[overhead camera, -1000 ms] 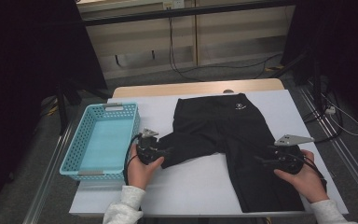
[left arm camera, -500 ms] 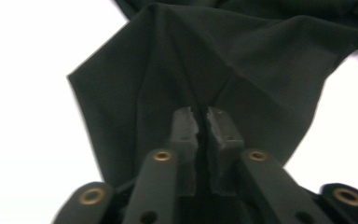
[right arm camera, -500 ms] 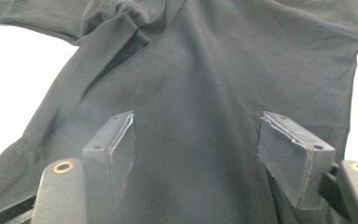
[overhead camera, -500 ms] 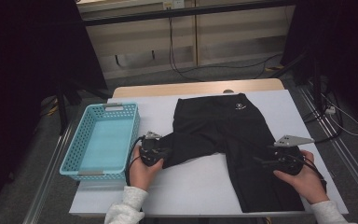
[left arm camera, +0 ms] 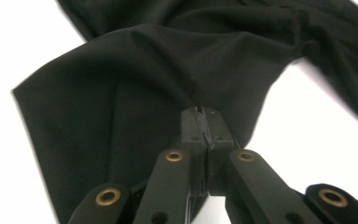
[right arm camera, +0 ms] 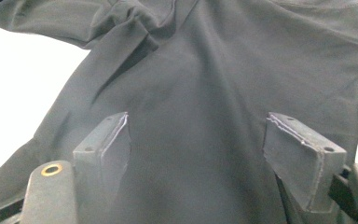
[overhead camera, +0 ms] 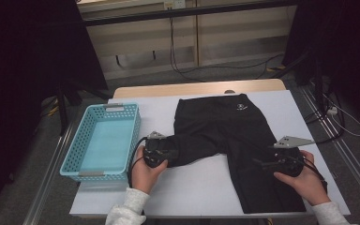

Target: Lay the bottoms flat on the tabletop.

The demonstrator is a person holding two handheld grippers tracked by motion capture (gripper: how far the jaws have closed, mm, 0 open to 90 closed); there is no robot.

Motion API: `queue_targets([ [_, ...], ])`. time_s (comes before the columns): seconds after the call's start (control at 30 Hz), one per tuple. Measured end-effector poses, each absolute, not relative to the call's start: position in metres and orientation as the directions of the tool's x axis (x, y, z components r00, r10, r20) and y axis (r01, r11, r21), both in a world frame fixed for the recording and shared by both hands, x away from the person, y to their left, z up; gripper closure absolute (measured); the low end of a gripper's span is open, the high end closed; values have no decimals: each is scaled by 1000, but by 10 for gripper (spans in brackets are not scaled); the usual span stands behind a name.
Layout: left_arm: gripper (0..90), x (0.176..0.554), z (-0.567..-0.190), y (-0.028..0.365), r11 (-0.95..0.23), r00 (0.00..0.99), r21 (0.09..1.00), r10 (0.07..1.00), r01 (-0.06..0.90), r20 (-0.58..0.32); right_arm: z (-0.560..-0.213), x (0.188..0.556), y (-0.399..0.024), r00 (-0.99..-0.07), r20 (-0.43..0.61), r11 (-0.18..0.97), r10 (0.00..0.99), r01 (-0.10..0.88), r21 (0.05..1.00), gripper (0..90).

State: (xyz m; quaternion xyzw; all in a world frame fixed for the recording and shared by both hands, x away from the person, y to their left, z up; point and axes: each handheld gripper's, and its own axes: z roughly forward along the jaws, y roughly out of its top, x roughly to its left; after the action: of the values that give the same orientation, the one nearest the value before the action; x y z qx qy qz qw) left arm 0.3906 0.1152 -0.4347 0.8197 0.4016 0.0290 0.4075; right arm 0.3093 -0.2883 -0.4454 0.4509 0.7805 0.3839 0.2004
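Black trousers [overhead camera: 225, 140] lie flat on the white-covered desk [overhead camera: 192, 187], waistband at the far edge, right leg running toward the near edge, left leg folded sideways toward the blue basket [overhead camera: 104, 140].

My left gripper [overhead camera: 166, 152] has its jaws pressed together, having just closed, pinching the hem of the folded left leg. My right gripper [overhead camera: 262, 164] sits over the right leg, near the desk's right edge; its jaws are spread, have just been widening, and grip nothing.

Open room: bare desk between the two legs and along the near edge. The basket stands just beside my left hand [overhead camera: 143, 171].

The left gripper view shows fabric [left arm camera: 135, 93] caught between the jaw tips. The right gripper view shows cloth [right arm camera: 205, 116] lying flat between the separated pads [right arm camera: 303, 158].
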Motion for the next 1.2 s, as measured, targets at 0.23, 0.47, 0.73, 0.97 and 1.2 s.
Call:
queue_targets([
  [0.23,890,382,-421,105,-348,712,713,637,609,-297,-446,309,-286,-522,26,310,852,545,779,229],
  [0.47,890,372,-414,93,-359,740,717,591,598,-321,-444,308,-283,-531,29,311,847,538,784,226],
  [0.73,861,364,-409,82,-355,775,747,543,561,-324,-443,308,-277,-550,27,321,835,527,787,226],
  [0.97,360,373,-414,91,-357,761,782,612,510,-217,-444,309,-267,-574,26,340,819,520,784,225],
  [1.2,238,378,-416,106,-371,725,768,667,522,-170,-444,309,-257,-594,20,356,804,508,785,220],
])
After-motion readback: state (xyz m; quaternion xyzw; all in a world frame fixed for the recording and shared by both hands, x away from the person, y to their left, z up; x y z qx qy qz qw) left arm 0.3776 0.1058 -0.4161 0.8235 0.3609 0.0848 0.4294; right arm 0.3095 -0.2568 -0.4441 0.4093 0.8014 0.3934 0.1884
